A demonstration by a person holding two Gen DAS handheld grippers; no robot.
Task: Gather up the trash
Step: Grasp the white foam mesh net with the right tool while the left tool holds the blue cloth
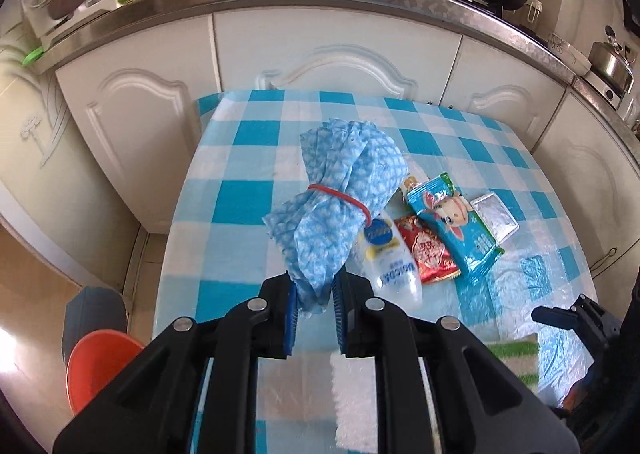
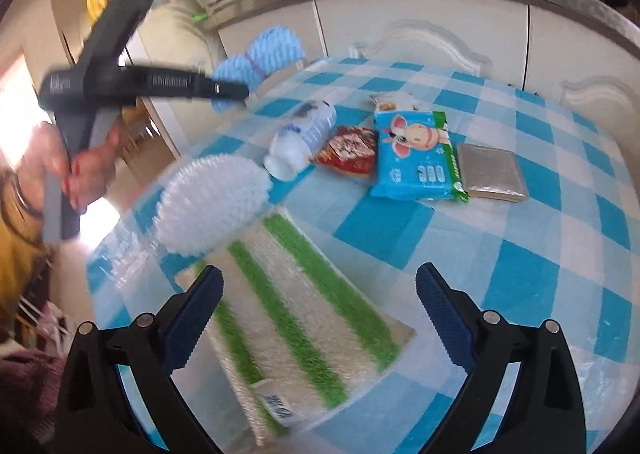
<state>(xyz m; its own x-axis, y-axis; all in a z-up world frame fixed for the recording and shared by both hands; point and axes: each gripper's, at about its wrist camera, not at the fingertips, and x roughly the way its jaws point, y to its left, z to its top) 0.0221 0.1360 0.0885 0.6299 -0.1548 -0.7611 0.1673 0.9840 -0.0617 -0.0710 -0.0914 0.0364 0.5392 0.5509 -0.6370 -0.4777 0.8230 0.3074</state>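
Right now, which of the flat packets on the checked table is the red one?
The red snack packet, lying between the white bottle and the larger blue wipes pack; the silver packet lies beyond the blue one.

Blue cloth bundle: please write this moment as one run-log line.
left gripper: shut on blue cloth bundle, lifted | right gripper: open over striped cloth

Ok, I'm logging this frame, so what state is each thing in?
left gripper: shut on blue cloth bundle
blue cloth bundle: rubber-banded, lifted
right gripper: open, empty
white bottle: lying down
wet wipes pack: lying flat
red snack packet: flat
striped cloth: spread flat
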